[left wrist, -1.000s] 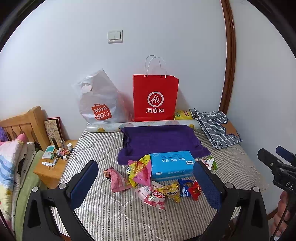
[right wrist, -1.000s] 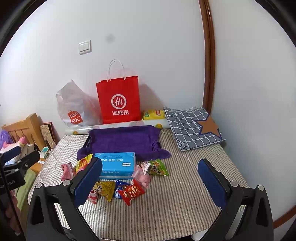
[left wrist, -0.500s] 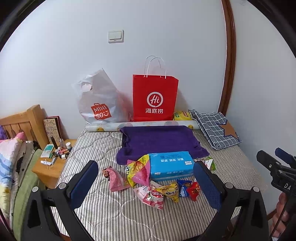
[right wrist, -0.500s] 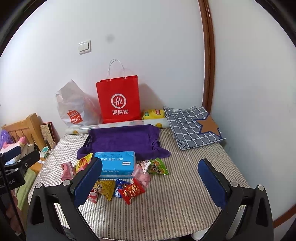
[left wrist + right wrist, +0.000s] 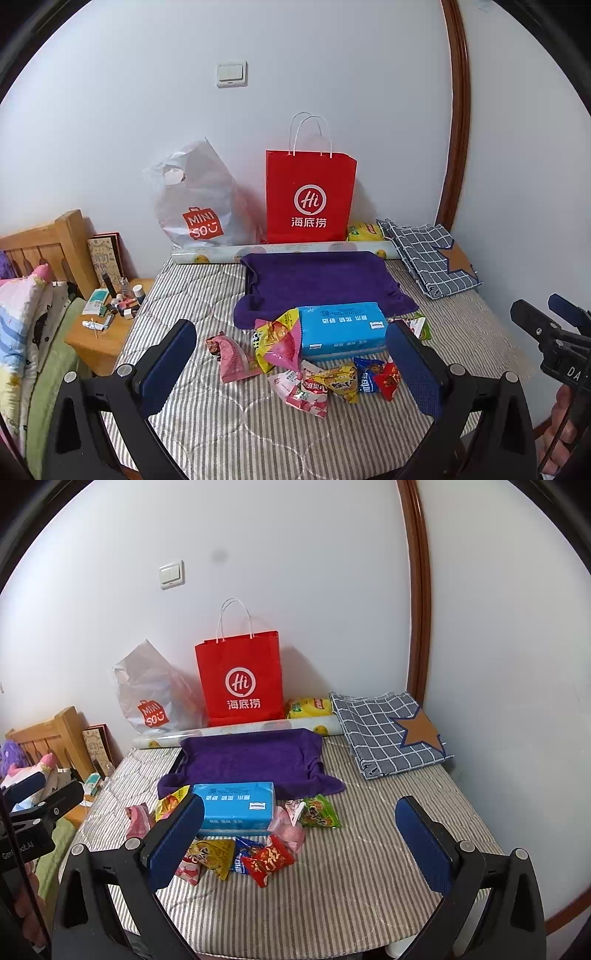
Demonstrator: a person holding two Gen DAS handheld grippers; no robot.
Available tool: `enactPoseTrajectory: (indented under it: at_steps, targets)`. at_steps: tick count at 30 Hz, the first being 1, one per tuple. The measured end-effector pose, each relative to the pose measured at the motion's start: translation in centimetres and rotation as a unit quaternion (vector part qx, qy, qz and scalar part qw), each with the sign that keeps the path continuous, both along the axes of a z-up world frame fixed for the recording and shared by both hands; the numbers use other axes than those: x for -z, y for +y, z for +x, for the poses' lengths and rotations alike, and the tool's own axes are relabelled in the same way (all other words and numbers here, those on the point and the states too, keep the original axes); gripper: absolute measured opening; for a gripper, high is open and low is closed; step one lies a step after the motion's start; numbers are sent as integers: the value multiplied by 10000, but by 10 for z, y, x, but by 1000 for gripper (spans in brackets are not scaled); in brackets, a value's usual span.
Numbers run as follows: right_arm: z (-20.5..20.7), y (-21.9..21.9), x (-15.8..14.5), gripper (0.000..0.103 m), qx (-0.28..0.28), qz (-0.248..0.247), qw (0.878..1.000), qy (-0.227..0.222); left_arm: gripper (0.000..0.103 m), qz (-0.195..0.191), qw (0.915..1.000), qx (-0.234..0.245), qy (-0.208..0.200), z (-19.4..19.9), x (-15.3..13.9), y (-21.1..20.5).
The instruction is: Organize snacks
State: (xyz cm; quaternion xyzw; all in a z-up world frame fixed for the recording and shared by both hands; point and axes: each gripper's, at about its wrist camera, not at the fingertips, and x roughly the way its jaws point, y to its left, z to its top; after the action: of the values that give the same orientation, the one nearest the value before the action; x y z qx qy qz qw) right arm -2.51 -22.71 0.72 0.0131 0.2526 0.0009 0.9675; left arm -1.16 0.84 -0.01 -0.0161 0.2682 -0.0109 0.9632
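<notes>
Several snack packets (image 5: 317,376) lie in a loose heap on the striped mattress (image 5: 207,424), around a blue tissue pack (image 5: 341,328). They also show in the right wrist view (image 5: 258,856), with a green packet (image 5: 319,811) to the right of the blue tissue pack (image 5: 236,806). A purple towel over a tray (image 5: 321,280) lies behind them. My left gripper (image 5: 291,365) is open and empty, held above the near side of the heap. My right gripper (image 5: 299,845) is open and empty, off to the right of the heap.
A red paper bag (image 5: 310,195) and a grey plastic bag (image 5: 195,199) stand against the wall, with a roll (image 5: 280,251) in front. A checked cloth (image 5: 432,258) lies at the back right. A bedside stand with small bottles (image 5: 110,314) is on the left.
Both views have shifted only slightly; the left gripper has drifted a little. Nothing on the mattress has moved and both grippers stay open.
</notes>
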Motion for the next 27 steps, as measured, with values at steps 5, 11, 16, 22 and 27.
enactPoseTrajectory:
  at_steps: [5,11,16,22,27]
  targets:
    - [-2,0,-1,102,-29,57,10000,-32,103,69,10000,20,-23,-2,0,-1]
    - [-1,2,-1,102,-16,0,10000,-36,103,35,10000,18,-19,-2,0,0]
    - [-3,3,-2,102,-34,-7,10000,-65,103,94,9999,3,-63,-3,0,-2]
    - [-6,4,-4,102,-56,12,9999,-98,103,129,9999,23,-52,-4,1,-5]
    - [-6,6,-5,102,-71,-31,9999,-117,103,105,9999,29,-56,-3,1,-5]
